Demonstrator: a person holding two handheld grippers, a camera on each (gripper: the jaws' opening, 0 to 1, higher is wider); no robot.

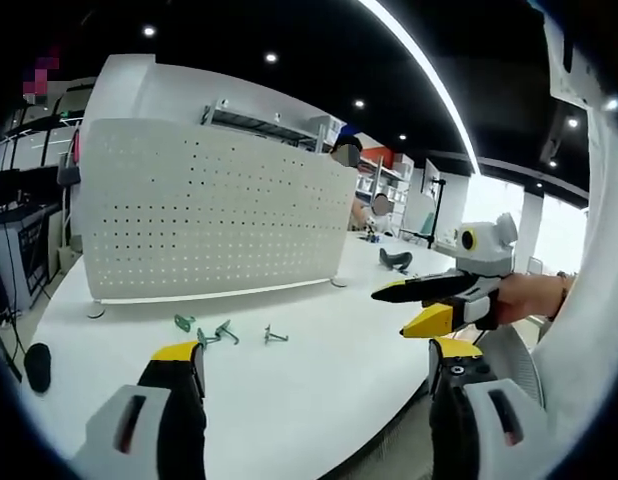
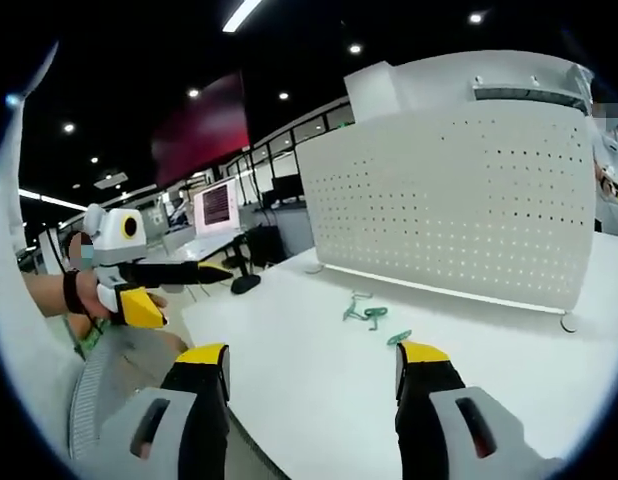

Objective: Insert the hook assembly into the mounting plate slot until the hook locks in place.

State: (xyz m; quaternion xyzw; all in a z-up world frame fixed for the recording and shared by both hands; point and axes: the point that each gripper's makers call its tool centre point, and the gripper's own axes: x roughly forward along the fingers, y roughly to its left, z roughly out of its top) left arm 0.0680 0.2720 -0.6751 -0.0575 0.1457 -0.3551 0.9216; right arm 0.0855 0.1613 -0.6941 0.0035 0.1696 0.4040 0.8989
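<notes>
A white perforated mounting plate (image 1: 209, 215) stands upright on the white table (image 1: 289, 400). In front of its foot lie small green and grey hook pieces (image 1: 221, 333), loose on the table. My left gripper (image 1: 314, 365) is open above the near table edge, well short of the hooks. My right gripper (image 1: 392, 311), held by a hand, reaches in from the right with its jaws apart and holds nothing. In the right gripper view the plate (image 2: 459, 200) is ahead, the hooks (image 2: 364, 312) lie before it, my right gripper (image 2: 311, 362) is open, and my left gripper (image 2: 197, 297) enters from the left.
A black object (image 1: 37, 365) lies at the table's left edge and another (image 1: 394, 262) sits past the plate's right end. A monitor (image 2: 217, 207) and more desks stand behind. A person's grey sleeve (image 2: 99, 400) shows at lower left.
</notes>
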